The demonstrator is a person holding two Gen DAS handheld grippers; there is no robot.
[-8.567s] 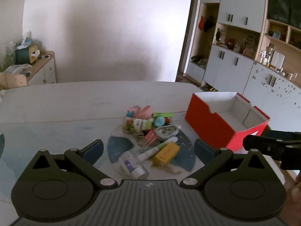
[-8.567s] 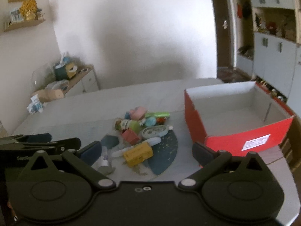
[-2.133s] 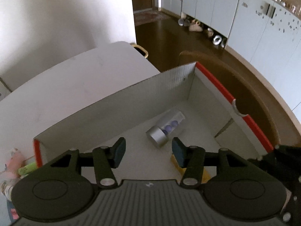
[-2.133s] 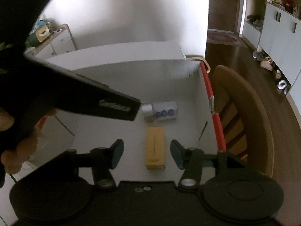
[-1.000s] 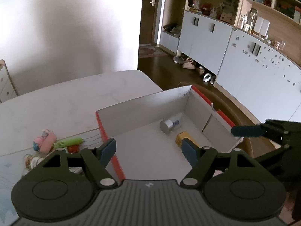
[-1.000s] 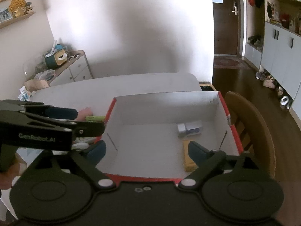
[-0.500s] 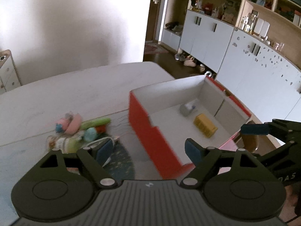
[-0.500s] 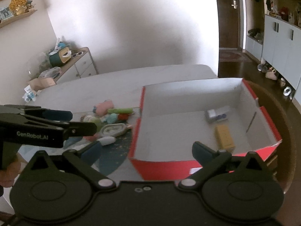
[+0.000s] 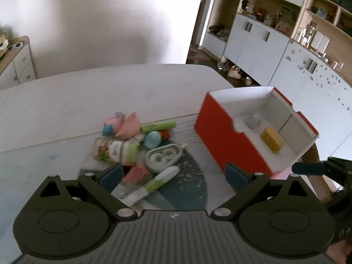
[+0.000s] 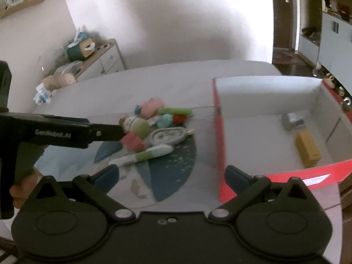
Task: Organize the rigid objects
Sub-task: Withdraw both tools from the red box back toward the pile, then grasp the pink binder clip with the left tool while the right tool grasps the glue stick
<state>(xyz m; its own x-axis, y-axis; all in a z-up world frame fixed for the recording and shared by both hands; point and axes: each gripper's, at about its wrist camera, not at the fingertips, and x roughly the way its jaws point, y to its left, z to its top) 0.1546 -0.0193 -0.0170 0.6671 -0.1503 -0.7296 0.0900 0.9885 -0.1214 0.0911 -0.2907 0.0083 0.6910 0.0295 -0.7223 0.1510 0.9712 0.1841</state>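
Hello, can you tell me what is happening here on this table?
A person holds a two-finger gripper in each hand and is sorting small items into a red box. Two are already inside: a yellow box and a small clear container with a silver cap. Both the left gripper and the right gripper are open and empty, facing the pile beside the box, where a white and green pen, a pink block and an oval tin lie.

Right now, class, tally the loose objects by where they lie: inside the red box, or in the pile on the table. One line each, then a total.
Inside the red box: 2 (yellow box, silver-capped tube)
Pile on the table: about 9, some overlapping
Total: about 11
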